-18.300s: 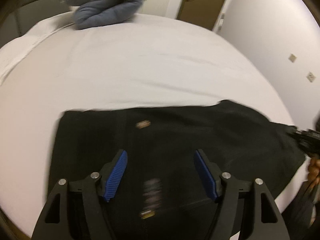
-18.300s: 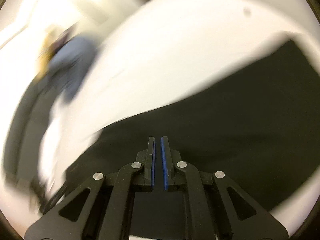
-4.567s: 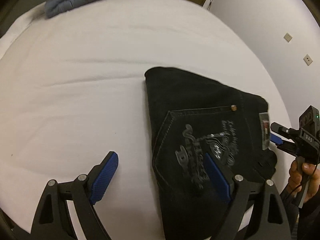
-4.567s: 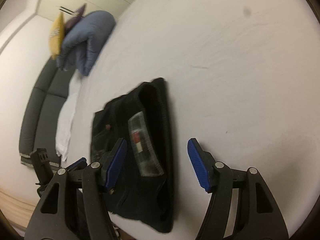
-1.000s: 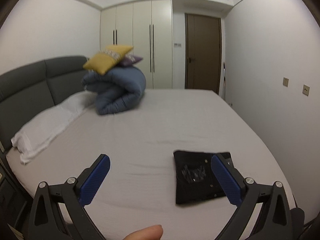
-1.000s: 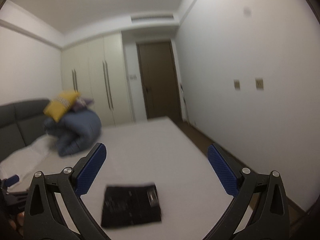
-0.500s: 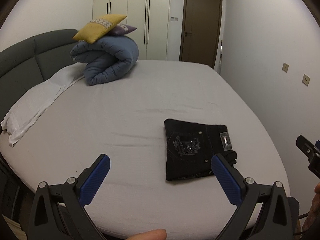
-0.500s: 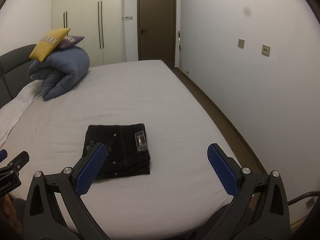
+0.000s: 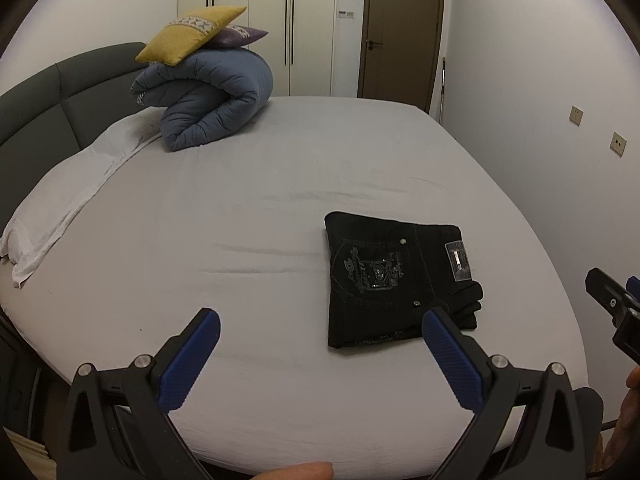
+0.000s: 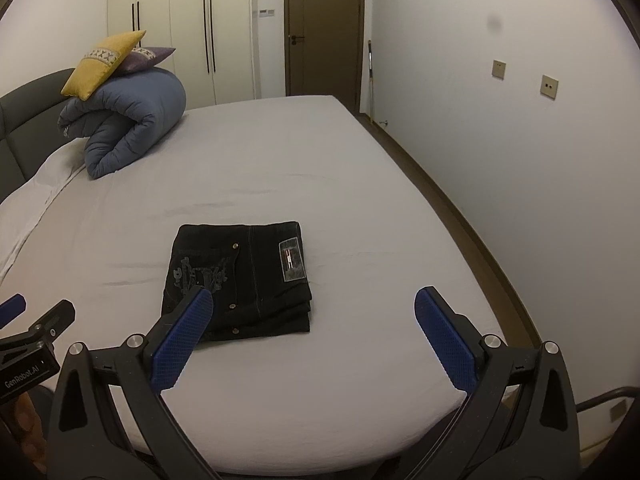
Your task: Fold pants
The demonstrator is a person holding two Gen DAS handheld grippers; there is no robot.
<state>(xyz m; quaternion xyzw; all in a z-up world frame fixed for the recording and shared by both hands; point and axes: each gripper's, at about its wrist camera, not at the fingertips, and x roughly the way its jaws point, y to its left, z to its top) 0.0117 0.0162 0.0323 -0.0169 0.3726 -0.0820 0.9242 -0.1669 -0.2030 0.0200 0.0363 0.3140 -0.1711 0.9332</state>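
Note:
The black pants [image 9: 394, 278] lie folded into a compact rectangle on the white bed [image 9: 256, 208], with a back-pocket print and a waist label facing up. They also show in the right wrist view [image 10: 240, 276]. My left gripper [image 9: 320, 344] is open and empty, held back above the bed's near edge, left of the pants. My right gripper [image 10: 316, 328] is open and empty, held back above the near edge, its left finger [image 10: 180, 336] overlapping the pants' near corner in view. Neither touches the pants.
A rolled blue duvet [image 9: 208, 96] with a yellow pillow [image 9: 188, 34] and a purple one sits at the far left by the grey headboard [image 9: 60, 92]. A white wall [image 10: 520, 120] runs along the right. Wardrobes and a brown door [image 10: 324, 32] stand behind.
Both grippers have tilted down and come slightly closer to the bed, so the folded pants look larger and nearer. The pants have not moved. Both grippers stay open.

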